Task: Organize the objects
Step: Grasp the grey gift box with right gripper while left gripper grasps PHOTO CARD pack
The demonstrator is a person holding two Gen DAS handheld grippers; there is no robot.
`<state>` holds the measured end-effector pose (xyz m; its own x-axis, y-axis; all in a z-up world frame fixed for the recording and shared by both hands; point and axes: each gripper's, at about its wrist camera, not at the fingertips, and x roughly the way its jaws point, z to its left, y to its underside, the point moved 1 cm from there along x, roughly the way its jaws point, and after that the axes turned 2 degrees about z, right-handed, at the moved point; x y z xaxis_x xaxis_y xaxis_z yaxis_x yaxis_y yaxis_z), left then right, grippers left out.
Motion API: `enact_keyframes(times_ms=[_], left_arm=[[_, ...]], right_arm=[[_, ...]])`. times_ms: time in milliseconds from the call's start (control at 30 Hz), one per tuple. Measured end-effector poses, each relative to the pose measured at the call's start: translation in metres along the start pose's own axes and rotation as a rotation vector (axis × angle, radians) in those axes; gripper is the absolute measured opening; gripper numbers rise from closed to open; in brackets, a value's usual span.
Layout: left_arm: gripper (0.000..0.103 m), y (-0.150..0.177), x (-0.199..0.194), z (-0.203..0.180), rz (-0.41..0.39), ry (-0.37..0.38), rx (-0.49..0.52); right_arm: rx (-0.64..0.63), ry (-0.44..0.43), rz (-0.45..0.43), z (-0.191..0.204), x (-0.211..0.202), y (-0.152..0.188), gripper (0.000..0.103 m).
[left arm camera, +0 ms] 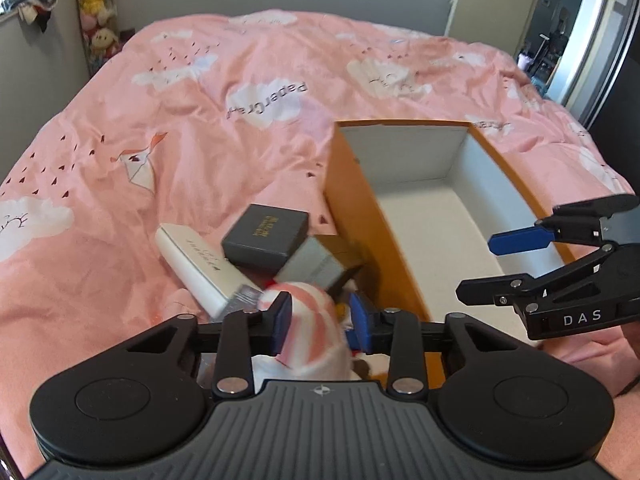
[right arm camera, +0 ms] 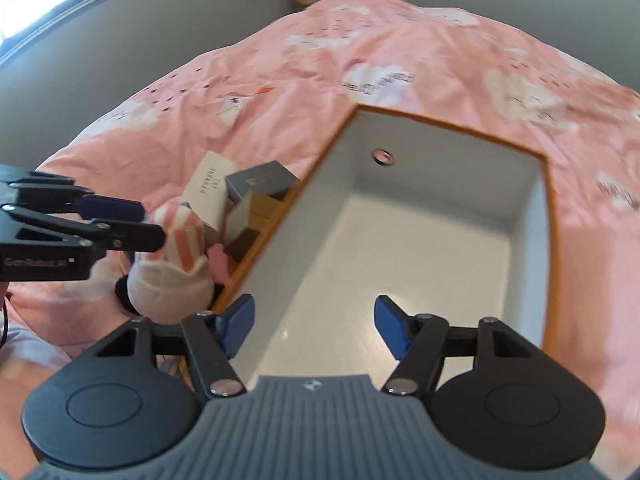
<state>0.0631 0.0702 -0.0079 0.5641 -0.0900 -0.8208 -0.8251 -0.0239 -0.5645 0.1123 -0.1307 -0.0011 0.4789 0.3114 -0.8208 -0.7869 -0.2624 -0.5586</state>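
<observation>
An orange box (left arm camera: 348, 184) with a white inside lies open on the pink bed; nothing is in it (right arm camera: 400, 248). Left of it is a pile: a black box (left arm camera: 266, 236), a long white box (left arm camera: 196, 264) and a grey-and-brown box (left arm camera: 316, 264). At the near end of the pile, my left gripper (left arm camera: 320, 320) is shut on a pink-and-white striped sock (left arm camera: 308, 316). The right wrist view shows that sock (right arm camera: 180, 236) at the left gripper's tips (right arm camera: 154, 224). My right gripper (right arm camera: 314, 320) hangs open over the box's near end with nothing between its fingers; it enters the left wrist view from the right (left arm camera: 476, 268).
The pink duvet (left arm camera: 200, 120) with a cloud print covers the whole bed. Plush toys (left arm camera: 98, 12) hang on the far left wall. A doorway (left arm camera: 580, 40) opens at the far right. The box's far wall has a round hole (right arm camera: 382, 157).
</observation>
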Motion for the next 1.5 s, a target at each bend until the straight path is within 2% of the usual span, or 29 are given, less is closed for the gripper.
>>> enact_keyframes(times_ms=[67, 167, 333, 433, 567, 667, 933, 1100, 1267, 1367, 1500], left_arm=[[0.037, -0.008, 0.004, 0.008, 0.01, -0.003, 0.0], [0.036, -0.02, 0.012, 0.019, 0.036, -0.002, 0.018], [0.036, -0.028, 0.033, 0.028, 0.116, 0.031, 0.094], [0.036, -0.032, 0.045, 0.03, 0.148, 0.045, 0.124], [0.036, -0.039, 0.058, 0.035, 0.189, 0.06, 0.143], [0.036, -0.041, 0.067, 0.043, 0.201, 0.048, 0.146], [0.036, -0.049, 0.085, 0.087, 0.224, -0.028, 0.039], [0.048, -0.049, 0.09, 0.113, 0.247, -0.069, -0.098], [0.05, -0.044, 0.097, 0.131, 0.271, -0.061, -0.22], [0.058, -0.044, 0.099, 0.136, 0.271, -0.062, -0.243], [0.06, -0.044, 0.105, 0.137, 0.287, -0.036, -0.264]], right_arm=[[-0.027, -0.036, 0.013, 0.004, 0.008, -0.015, 0.059], [-0.1, -0.073, 0.028, 0.013, 0.022, -0.04, 0.056], [-0.302, -0.094, 0.097, 0.031, 0.053, -0.075, 0.056], [-0.445, -0.098, 0.142, 0.042, 0.069, -0.086, 0.057], [-0.595, -0.149, 0.235, 0.053, 0.086, -0.097, 0.055], [-0.678, -0.129, 0.279, 0.061, 0.101, -0.1, 0.055], [-0.557, -0.142, 0.342, 0.065, 0.144, -0.115, 0.056], [-0.528, -0.148, 0.385, 0.075, 0.17, -0.121, 0.056], [-0.561, -0.092, 0.402, 0.086, 0.191, -0.121, 0.065], [-0.578, -0.049, 0.418, 0.087, 0.203, -0.12, 0.069], [-0.578, -0.037, 0.43, 0.086, 0.215, -0.12, 0.075]])
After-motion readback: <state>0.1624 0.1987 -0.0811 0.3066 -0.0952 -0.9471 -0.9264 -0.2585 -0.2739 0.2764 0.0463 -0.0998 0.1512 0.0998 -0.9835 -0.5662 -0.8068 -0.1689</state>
